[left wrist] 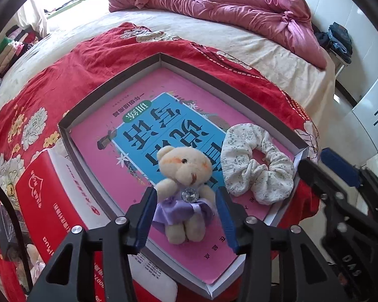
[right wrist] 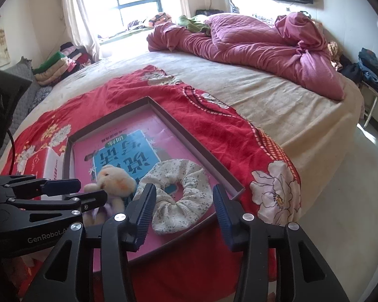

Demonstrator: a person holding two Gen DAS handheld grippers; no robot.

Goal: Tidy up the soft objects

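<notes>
Jaws, left gripper (left wrist: pixel 186 207): my blue pads stand apart, flanking the small cream plush bear in a lilac dress (left wrist: pixel 185 176), seemingly untouched.
Jaws, right gripper (right wrist: pixel 185 207): apart around the white floral fabric scrunchie (right wrist: pixel 181 191).
Both lie in: shallow grey cardboard tray (right wrist: pixel 163 107).

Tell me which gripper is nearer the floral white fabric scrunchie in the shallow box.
Right. The right gripper brackets the floral white fabric scrunchie with open jaws; the left gripper sits beside it, around the cream teddy bear.
</notes>
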